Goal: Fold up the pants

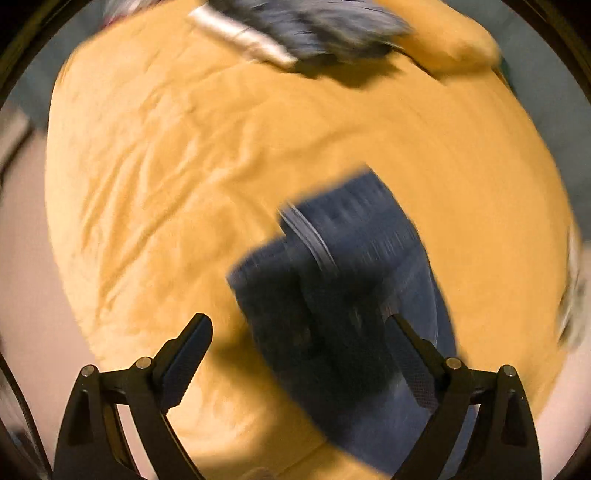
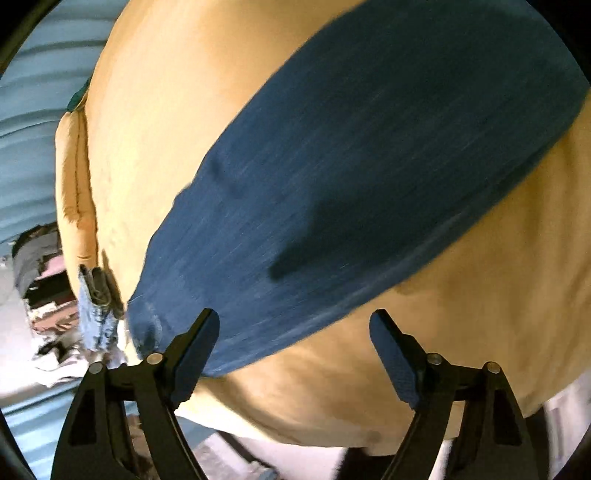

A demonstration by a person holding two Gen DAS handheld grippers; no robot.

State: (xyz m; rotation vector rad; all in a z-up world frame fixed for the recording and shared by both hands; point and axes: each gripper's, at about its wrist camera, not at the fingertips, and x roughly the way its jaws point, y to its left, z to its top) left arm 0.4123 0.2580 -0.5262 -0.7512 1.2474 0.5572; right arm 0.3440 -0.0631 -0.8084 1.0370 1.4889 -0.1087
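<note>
Dark blue pants (image 1: 354, 295) lie folded on a yellow bed sheet (image 1: 184, 166), blurred by motion. My left gripper (image 1: 299, 321) hovers above their near end, jaws wide open, nothing between them. In the right wrist view the pants (image 2: 351, 166) stretch as a long blue band from lower left to upper right across the sheet (image 2: 461, 314). My right gripper (image 2: 293, 317) is open above the band's lower edge, with its left finger (image 2: 195, 347) over the fabric and no pad pressing on it.
Another grey-blue garment (image 1: 317, 29) lies at the far edge of the bed. A yellow pillow (image 1: 454, 37) sits beside it. In the right wrist view a small pile of folded clothes (image 2: 98, 306) rests at the bed's left edge, with clutter (image 2: 40, 280) on the floor beyond.
</note>
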